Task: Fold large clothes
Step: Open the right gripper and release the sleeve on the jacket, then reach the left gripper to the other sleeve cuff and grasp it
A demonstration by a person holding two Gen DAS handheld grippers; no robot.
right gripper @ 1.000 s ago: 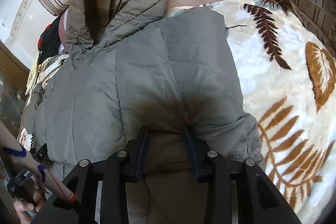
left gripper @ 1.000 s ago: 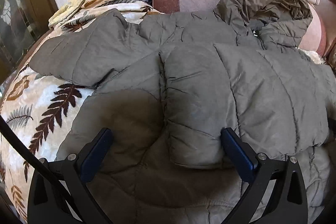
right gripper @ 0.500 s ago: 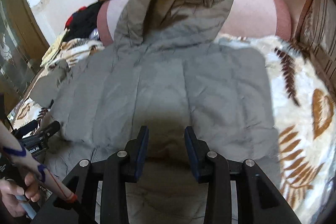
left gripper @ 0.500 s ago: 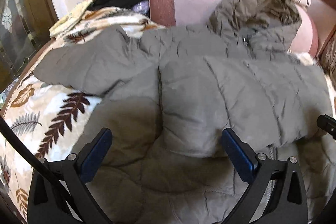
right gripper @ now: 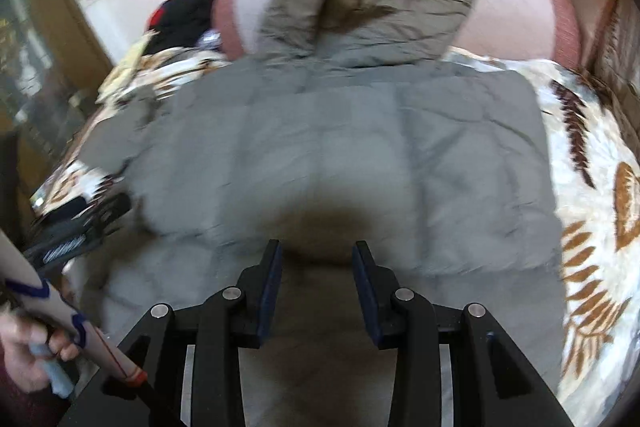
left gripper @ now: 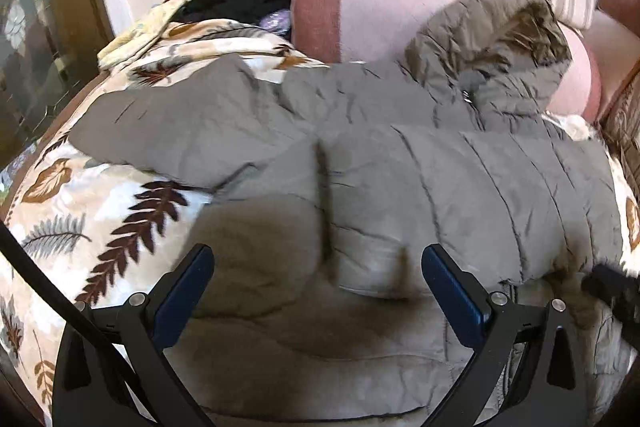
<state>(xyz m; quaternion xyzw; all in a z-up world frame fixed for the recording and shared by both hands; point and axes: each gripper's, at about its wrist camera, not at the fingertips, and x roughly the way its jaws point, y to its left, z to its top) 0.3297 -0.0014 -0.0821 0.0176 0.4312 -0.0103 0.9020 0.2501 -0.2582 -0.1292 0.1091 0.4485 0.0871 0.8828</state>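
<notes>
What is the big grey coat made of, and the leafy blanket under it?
The coat looks like thin, matte woven shell fabric, probably nylon or polyester, over soft filling: stitched lines split it into puffy panels, and it creases finely. The leafy blanket looks like plush fleece: its surface seems fuzzy and the printed leaves have soft edges. The exact fibres cannot be told.

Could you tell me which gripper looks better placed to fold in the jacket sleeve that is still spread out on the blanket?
Probably the left gripper: its jaws are wide open, and the unfolded sleeve lies on its side. The right gripper faces the part already folded over.
</notes>
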